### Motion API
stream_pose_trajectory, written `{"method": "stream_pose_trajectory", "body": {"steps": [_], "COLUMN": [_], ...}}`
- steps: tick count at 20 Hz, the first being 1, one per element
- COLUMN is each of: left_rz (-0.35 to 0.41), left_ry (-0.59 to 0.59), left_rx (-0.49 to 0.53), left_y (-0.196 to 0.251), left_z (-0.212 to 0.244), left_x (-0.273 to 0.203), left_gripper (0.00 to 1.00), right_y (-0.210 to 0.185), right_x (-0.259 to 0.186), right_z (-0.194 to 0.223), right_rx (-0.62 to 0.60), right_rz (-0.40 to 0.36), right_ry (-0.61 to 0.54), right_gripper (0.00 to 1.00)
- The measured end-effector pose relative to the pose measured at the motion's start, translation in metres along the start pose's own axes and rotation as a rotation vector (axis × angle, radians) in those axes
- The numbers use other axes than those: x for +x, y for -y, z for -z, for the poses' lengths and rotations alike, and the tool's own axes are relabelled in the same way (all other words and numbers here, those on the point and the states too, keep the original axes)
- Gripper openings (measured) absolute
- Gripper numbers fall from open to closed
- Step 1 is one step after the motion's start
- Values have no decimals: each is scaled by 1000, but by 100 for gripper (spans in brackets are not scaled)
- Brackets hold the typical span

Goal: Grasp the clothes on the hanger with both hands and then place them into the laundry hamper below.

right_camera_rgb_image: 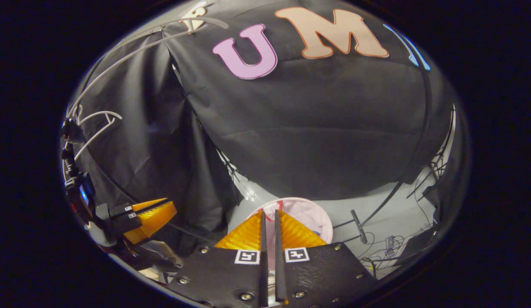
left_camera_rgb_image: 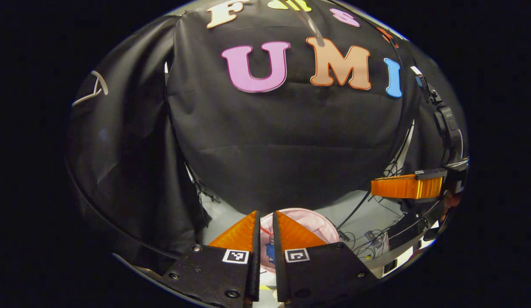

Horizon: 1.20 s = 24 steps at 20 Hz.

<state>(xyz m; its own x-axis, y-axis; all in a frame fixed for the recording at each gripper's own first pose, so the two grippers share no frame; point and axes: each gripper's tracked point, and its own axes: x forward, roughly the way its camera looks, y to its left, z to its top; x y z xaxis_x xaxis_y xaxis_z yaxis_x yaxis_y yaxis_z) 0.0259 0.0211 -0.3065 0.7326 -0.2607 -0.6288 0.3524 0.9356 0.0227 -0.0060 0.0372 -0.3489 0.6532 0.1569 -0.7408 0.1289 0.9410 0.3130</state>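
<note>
— How far along are we?

— Late, I judge. My left claw (left_camera_rgb_image: 265, 222) has its fingers almost together, only a thin slit between them, and nothing is pinched there. My right claw (right_camera_rgb_image: 268, 222) is the same: nearly closed and empty. Both point down toward the laundry hamper (left_camera_rgb_image: 321, 220), the pale pink round one standing on the floor (left_camera_rgb_image: 368, 209) below.

— And the clothes?

— In the left gripper view I see a patch of blue (left_camera_rgb_image: 270, 251) and a bit of red low inside the hamper, between my fingers. From the right gripper view a little blue shows at the hamper's inner wall. I take that for the clothes, already dropped in, though too little shows for me to be sure what garment it is.

— The hanger?

— A white hanger (right_camera_rgb_image: 96, 122) hangs bare at the far left of the right gripper view, on the pale rail (right_camera_rgb_image: 132, 49) above. No cloth on it.

— So what is left?

— Little, by my reckoning: perhaps only to draw both claws back.

— Anything in the way?

— Cables (right_camera_rgb_image: 393, 248) and small gear lie on the floor right of the hamper, well apart from its mouth. A dark curved pole (left_camera_rgb_image: 355, 209) runs down just beside the rim. Neither blocks my claws.
</note>
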Motion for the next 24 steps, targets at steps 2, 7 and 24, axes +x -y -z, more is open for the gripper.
{"method": "stream_pose_trajectory", "body": {"steps": [2, 7, 24], "left_rz": [18, 74, 152], "left_ry": [45, 168, 680], "left_rx": [-3, 4, 15], "left_y": [6, 32, 71], "left_z": [-21, -74, -261], "left_x": [-5, -28, -146], "left_gripper": [17, 17, 16], "right_y": [-7, -20, -78], "right_x": [-8, -40, -213], "right_z": [-17, -71, -225], "right_rx": [-8, -36, -200], "right_rz": [0, -3, -26], "right_ry": [42, 191, 716], "right_gripper": [7, 7, 7]}}
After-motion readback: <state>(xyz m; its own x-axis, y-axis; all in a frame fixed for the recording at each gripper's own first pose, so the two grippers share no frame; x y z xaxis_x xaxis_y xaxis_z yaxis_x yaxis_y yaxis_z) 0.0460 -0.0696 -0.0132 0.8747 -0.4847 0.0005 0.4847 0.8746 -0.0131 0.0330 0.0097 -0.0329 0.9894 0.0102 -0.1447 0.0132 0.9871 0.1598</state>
